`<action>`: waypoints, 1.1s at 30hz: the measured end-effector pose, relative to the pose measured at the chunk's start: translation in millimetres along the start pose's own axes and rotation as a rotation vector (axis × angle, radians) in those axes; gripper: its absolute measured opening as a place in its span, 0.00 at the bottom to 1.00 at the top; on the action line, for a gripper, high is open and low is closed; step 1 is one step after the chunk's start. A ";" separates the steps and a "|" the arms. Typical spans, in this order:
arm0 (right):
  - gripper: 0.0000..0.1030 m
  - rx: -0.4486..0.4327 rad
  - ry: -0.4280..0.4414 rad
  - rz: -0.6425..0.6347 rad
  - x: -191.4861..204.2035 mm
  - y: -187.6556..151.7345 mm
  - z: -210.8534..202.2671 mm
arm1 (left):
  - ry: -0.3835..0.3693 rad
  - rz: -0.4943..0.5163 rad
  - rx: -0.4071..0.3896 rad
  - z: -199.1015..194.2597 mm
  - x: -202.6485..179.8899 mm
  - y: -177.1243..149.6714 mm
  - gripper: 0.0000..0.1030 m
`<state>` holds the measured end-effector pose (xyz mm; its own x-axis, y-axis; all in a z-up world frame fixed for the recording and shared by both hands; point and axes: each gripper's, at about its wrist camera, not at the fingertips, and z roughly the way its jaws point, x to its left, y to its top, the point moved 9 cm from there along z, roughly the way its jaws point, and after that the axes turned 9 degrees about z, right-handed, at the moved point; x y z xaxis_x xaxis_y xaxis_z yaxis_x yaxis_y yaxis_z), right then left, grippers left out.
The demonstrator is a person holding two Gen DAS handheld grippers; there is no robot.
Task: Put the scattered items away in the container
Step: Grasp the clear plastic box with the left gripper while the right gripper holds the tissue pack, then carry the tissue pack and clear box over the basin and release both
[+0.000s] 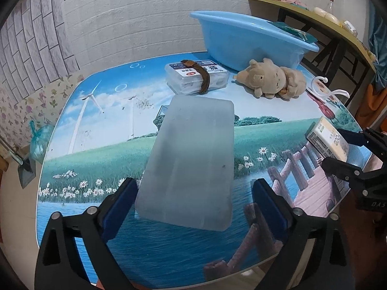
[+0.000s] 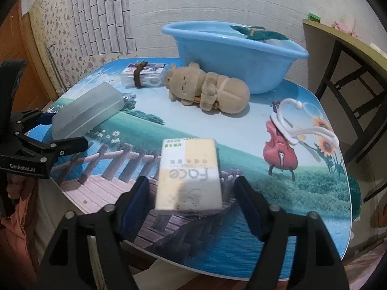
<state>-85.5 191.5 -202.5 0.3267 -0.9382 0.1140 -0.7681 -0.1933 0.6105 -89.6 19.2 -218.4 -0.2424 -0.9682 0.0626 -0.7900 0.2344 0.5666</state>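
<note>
The left gripper [image 1: 193, 205] stands wide open, its fingers either side of the near end of the frosted box [image 1: 191, 159], gripping nothing; the box runs lengthwise toward twelve o'clock. The right gripper [image 2: 193, 205], equally open, flanks the tissue pack [image 2: 189, 176]. The blue basin [image 2: 232, 55] waits at one o'clock on the counter [image 2: 217, 130].

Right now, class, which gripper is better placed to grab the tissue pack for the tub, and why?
Right. The right gripper is open with the tissue pack lying between its fingers. The left gripper straddles the frosted box instead, and the tissue pack sits off to its right. The tub stands at the table's far side.
</note>
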 end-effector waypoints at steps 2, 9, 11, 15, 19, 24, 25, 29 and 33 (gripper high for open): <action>0.83 -0.002 -0.008 0.010 -2.2 0.1 0.9 | 0.005 -0.002 0.003 0.9 -0.2 -1.3 1.00; 1.00 0.003 -0.031 0.041 -9.8 -0.9 4.5 | 0.017 -0.004 -0.008 1.3 -1.5 -2.6 1.00; 1.00 -0.002 -0.031 0.043 -10.0 -0.9 4.0 | 0.015 -0.003 -0.008 1.5 -1.8 -2.5 1.00; 1.00 -0.010 -0.026 0.040 -10.8 -1.0 4.0 | -0.001 0.008 -0.011 2.0 -2.7 -1.8 1.00; 1.00 0.006 -0.025 0.032 -11.9 -0.3 4.0 | -0.006 0.018 -0.037 -0.4 -5.2 -1.4 0.93; 0.77 -0.019 -0.008 0.013 -7.5 -0.1 -1.8 | -0.021 0.040 -0.076 -7.6 -10.0 1.6 0.61; 0.72 -0.021 -0.004 0.008 -6.3 0.0 -2.4 | -0.023 0.039 -0.074 -7.3 -9.9 1.4 0.61; 0.43 -0.029 0.012 -0.003 -2.9 0.5 -4.8 | -0.036 0.033 -0.078 -7.8 -10.4 1.6 0.60; 0.43 -0.067 0.025 -0.002 -1.6 5.8 -13.0 | -0.035 0.018 -0.112 -16.2 -9.8 4.7 0.60</action>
<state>-83.4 195.7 -189.0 0.3429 -0.9301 0.1320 -0.7292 -0.1750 0.6616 -81.8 28.4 -203.1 -0.2770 -0.9598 0.0455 -0.7177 0.2381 0.6544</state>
